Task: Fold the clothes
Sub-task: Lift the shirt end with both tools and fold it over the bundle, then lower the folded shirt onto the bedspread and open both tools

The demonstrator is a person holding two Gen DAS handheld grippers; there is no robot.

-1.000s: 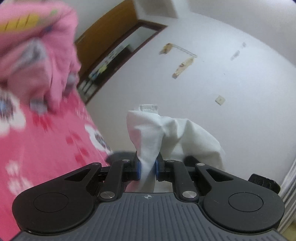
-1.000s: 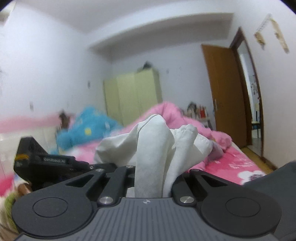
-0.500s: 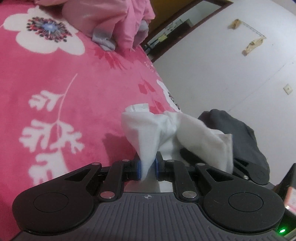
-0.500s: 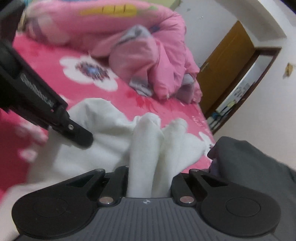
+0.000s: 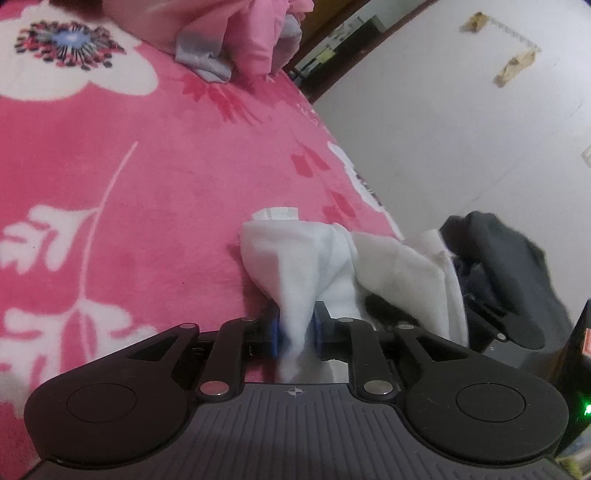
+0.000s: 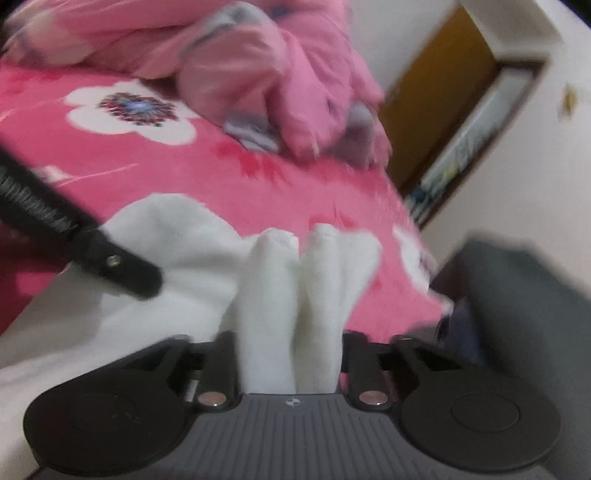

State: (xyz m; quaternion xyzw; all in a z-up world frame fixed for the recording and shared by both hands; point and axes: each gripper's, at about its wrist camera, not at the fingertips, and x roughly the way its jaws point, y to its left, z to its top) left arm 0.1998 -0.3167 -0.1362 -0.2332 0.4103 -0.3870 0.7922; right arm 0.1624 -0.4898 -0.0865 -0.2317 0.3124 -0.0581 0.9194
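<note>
A white garment [image 5: 317, 258] bunches up between the blue pads of my left gripper [image 5: 295, 330], which is shut on it just above the pink floral bedspread [image 5: 129, 184]. In the right wrist view the same white garment [image 6: 177, 243] spreads out to the left over the bedspread [image 6: 184, 173], and a thick fold of it stands pinched in my right gripper [image 6: 291, 350], also shut. The other gripper's black body [image 6: 92, 251] reaches in from the left over the cloth. This view is blurred by motion.
A crumpled pink quilt [image 5: 240, 33] lies at the far end of the bed. A dark grey garment [image 5: 498, 266] is heaped at the bed's right edge. A wooden door [image 6: 436, 110] and white wall [image 5: 461, 129] lie beyond.
Both grippers have swung down from facing the room toward the bedspread, carrying the white garment with them; it now spreads lower over the bed. Both stay shut on it.
</note>
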